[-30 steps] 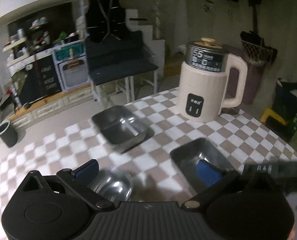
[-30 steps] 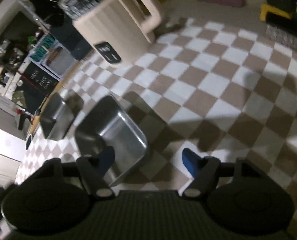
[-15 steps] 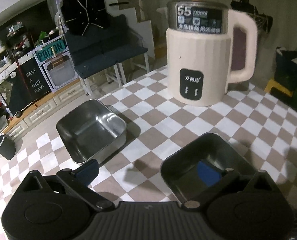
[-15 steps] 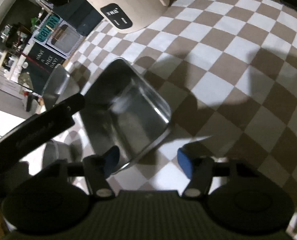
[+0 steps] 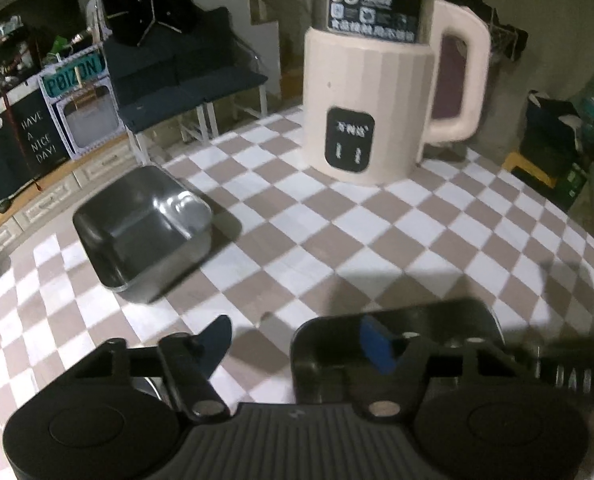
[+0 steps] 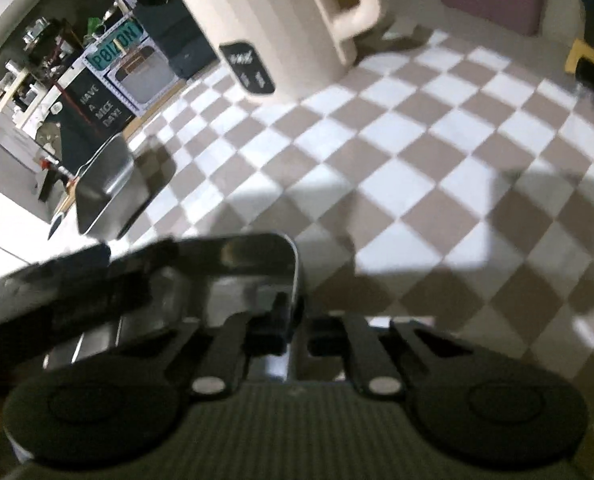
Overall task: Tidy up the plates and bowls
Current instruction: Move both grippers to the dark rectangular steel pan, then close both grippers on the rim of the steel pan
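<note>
Two square steel bowls are on the checkered table. The far bowl [image 5: 145, 236] sits at the left; it also shows in the right wrist view [image 6: 105, 192]. The near bowl [image 5: 329, 344] lies under both grippers. My left gripper [image 5: 297, 340] is open, its right blue pad inside the near bowl, its left pad outside the rim. My right gripper [image 6: 297, 328] is shut on the near bowl's right wall [image 6: 293, 264]. A round steel bowl [image 5: 149, 386] peeks out below the left finger.
A cream electric kettle [image 5: 377, 92] stands at the back of the table, also in the right wrist view [image 6: 273, 20]. The left gripper's arm [image 6: 57, 284] crosses the right wrist view over the bowl. Beyond the table stand a dark chair [image 5: 185, 80] and shelves.
The right gripper has closed on the near bowl's right wall. The left gripper has moved forward and lower, toward the bowls, and stays open over the bowl's left rim.
</note>
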A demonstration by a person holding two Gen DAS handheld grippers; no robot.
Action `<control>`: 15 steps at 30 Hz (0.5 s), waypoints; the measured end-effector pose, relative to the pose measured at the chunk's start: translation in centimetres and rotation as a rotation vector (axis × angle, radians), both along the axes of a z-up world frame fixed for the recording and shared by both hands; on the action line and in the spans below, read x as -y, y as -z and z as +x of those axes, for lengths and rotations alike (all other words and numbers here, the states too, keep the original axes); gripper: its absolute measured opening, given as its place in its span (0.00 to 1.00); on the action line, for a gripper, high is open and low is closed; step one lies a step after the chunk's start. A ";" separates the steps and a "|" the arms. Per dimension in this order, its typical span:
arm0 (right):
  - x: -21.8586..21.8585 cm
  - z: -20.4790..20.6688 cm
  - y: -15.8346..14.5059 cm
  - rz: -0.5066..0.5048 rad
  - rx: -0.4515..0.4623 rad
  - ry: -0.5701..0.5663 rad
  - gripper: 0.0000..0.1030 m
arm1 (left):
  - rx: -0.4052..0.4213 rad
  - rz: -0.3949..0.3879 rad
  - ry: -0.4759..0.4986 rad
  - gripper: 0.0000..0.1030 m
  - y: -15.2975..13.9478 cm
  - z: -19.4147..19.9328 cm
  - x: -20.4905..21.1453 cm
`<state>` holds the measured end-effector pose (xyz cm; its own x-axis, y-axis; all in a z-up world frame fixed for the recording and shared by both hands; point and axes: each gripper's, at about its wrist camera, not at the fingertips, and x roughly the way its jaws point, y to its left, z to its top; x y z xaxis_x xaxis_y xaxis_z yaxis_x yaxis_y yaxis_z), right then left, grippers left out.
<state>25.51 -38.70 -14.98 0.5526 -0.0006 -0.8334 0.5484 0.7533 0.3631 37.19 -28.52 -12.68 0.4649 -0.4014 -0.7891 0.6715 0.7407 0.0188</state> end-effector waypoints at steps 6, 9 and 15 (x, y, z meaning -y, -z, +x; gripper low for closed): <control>0.7 0.4 0.1 -0.014 0.019 0.008 0.06 | -0.108 -0.086 -0.021 0.42 0.2 -0.7 -1.8; 0.6 0.6 -0.3 -0.070 0.023 -0.033 0.06 | -0.146 -0.103 -0.030 0.21 0.4 -0.8 -2.3; -1.0 0.9 -0.8 -0.187 -0.025 -0.195 0.11 | -0.165 -0.087 -0.041 0.09 0.6 -1.0 -2.7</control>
